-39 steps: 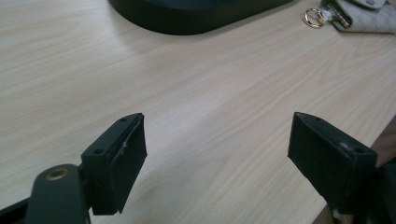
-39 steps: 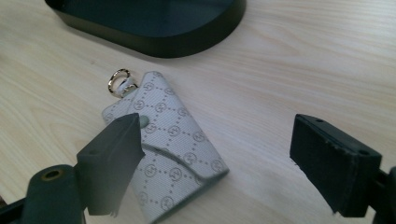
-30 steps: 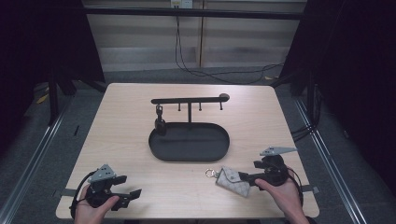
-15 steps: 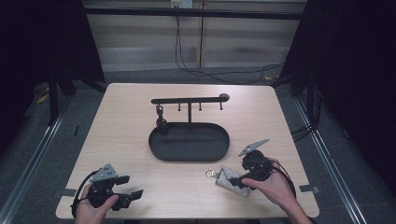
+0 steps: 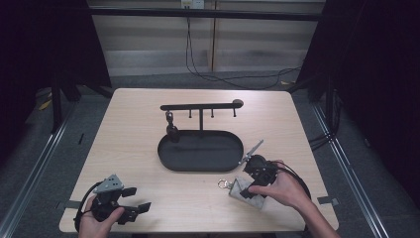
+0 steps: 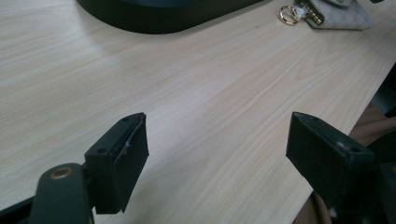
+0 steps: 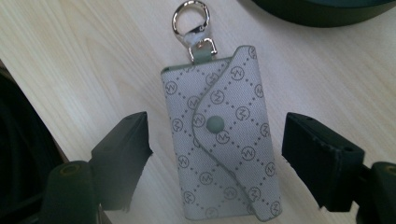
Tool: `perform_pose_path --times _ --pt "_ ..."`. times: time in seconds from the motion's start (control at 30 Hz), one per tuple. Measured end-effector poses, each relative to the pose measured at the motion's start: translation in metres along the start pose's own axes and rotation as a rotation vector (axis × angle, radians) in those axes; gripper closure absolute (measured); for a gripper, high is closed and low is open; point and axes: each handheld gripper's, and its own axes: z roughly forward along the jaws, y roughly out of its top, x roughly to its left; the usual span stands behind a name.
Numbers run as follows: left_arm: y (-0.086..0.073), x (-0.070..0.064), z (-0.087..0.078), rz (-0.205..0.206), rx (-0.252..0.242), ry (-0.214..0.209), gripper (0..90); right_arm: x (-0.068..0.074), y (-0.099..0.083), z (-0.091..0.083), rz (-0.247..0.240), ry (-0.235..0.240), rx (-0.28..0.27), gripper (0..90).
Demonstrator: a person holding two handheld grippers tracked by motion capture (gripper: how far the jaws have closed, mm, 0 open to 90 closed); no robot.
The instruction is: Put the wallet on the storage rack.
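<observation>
Grey patterned key pouch (image 7: pixel 219 135) between spread right claw (image 7: pixel 217 154) jaws; snap visible.

A fixed camera overlooks the whole counter (image 5: pixel 148 124) from above, while two close gripper cameras skim its surface, both catching the pouch (image 7: pixel 219 135) and tray (image 6: pixel 159 18).
</observation>
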Motion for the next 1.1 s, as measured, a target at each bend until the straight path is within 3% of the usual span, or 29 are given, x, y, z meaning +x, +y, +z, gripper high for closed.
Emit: perform_pose_path --times 0.27,0.37,0.67,1.03,1.1 --pt "0.0 0.0 -0.001 0.007 0.005 0.0 20.8 -0.004 0.011 0.02 -0.039 -0.037 0.099 20.8" --pt "0.0 0.001 -0.001 0.003 0.001 -0.003 20.8 -0.008 0.01 0.026 -0.047 -0.02 0.148 21.0" --pt "0.0 0.001 -0.001 0.014 0.004 -0.011 20.8 -0.004 0.007 0.032 -0.084 -0.008 0.165 24.5" --pt "0.0 0.002 -0.003 0.004 -0.003 -0.01 20.2 0.003 0.007 0.043 -0.135 -0.06 0.193 24.9" --pt "-0.001 0.003 -0.003 -0.001 -0.008 -0.016 18.6 0.005 0.007 0.043 -0.12 -0.062 0.197 25.1"
